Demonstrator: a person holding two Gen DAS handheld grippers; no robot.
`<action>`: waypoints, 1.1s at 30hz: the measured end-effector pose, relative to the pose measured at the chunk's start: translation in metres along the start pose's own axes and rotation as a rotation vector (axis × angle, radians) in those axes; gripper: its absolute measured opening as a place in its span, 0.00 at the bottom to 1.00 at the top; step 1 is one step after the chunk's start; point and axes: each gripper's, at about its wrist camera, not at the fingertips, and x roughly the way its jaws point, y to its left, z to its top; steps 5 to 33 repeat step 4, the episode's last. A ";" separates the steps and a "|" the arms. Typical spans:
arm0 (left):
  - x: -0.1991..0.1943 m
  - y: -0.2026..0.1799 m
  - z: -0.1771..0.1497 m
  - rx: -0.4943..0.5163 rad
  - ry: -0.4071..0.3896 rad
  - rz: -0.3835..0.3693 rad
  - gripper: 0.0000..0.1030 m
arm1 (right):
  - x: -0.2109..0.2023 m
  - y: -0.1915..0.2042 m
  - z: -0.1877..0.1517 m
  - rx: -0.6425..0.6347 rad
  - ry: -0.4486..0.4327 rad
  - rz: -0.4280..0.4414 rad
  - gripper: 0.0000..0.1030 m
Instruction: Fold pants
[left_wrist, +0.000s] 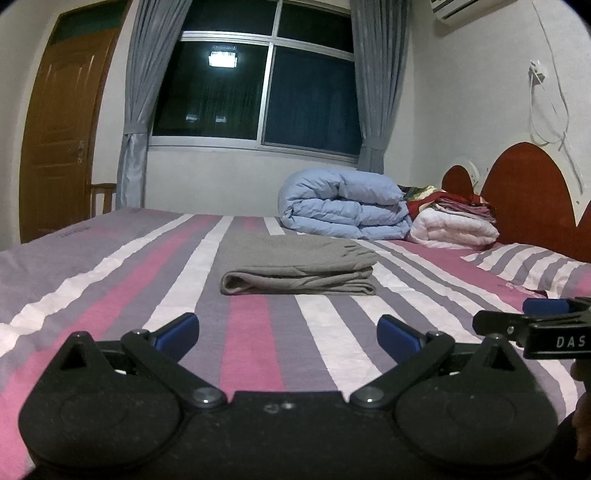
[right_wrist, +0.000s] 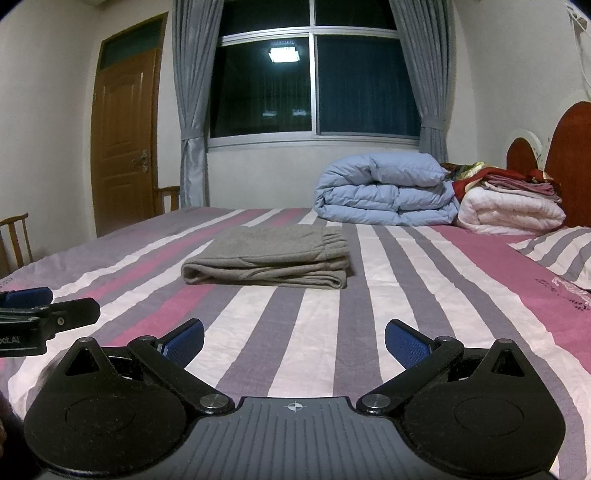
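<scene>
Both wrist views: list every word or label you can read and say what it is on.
"DAS" on the right gripper's black body, cut off at the frame edge.
"oot.AI" on the left gripper's body, its start cut off.
Faint print on the pillow and the striped bedsheet: too blurred to read.

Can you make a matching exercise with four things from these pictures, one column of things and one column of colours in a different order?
Things:
1. pants
2. rolled duvet
3. door
4. headboard

Colours:
A. dark red
B. grey
C. light blue
D. brown wood

Pairs: 1-B, 2-C, 3-D, 4-A
</scene>
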 end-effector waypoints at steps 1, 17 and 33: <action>0.000 0.000 0.000 0.000 0.000 -0.002 0.94 | 0.000 0.000 0.000 -0.001 0.000 0.000 1.00; 0.001 0.000 0.000 0.003 0.001 0.002 0.94 | 0.000 -0.001 0.000 0.002 -0.001 0.001 1.00; 0.001 0.000 0.000 0.003 0.001 0.002 0.94 | 0.000 -0.001 0.000 0.002 -0.001 0.001 1.00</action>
